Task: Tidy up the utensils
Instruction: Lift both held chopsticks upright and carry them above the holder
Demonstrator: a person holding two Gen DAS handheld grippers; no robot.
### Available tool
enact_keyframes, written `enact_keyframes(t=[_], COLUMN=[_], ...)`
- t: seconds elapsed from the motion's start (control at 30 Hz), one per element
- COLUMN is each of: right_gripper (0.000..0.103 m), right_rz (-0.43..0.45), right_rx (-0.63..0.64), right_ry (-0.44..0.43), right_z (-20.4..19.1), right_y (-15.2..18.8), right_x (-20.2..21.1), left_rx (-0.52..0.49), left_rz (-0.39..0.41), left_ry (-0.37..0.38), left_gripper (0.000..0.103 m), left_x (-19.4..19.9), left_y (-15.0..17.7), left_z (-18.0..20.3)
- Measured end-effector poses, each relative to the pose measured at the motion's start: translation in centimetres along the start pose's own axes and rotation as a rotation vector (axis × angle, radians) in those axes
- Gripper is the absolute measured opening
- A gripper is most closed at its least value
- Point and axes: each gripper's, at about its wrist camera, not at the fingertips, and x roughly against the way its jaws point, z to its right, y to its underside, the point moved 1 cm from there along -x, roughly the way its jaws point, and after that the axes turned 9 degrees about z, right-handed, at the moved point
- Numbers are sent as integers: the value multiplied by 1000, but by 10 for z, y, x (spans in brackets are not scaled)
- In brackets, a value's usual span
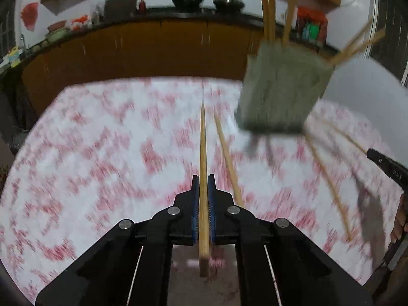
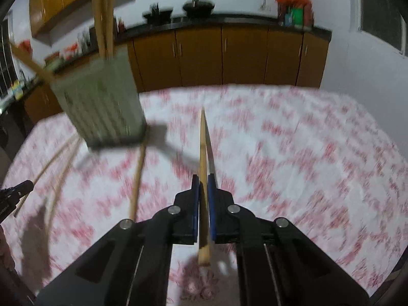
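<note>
Left gripper (image 1: 203, 178) clamps one chopstick (image 1: 203, 153); right gripper (image 2: 203, 178) clamps another chopstick (image 2: 203, 148) (both lengthwise). Green holder (image 1: 280, 91) stands on the tablecloth (image 1: 102, 153).

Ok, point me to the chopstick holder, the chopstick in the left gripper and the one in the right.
chopstick holder (image 1: 278, 94), left wrist view, front wall.
left gripper's chopstick (image 1: 203, 153), left wrist view, mid-shaft.
right gripper's chopstick (image 2: 202, 148), right wrist view, mid-shaft.
</note>
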Motion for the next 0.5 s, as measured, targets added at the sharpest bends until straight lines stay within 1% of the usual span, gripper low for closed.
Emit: enact_keyframes(t=[0.1, 0.17, 0.27, 0.37, 0.5], right_gripper=[8, 8, 8, 8, 8], right_rz=[100, 143, 197, 229, 247], right_rx=[-25, -39, -57, -65, -67], right_ry=[-6, -9, -11, -11, -10], right_z=[4, 6, 8, 9, 11], right_y=[-25, -35, -46, -51, -54], right_x=[22, 31, 43, 51, 53], left_rx=[32, 62, 95, 115, 126], left_rz=[88, 144, 204, 239, 256], left_ry=[3, 9, 10, 10, 12], left_gripper=[7, 7, 7, 7, 7], left_x=[19, 32, 42, 49, 50], left_y=[-24, -38, -54, -62, -67], left_z=[-5, -8, -10, -13, -17])
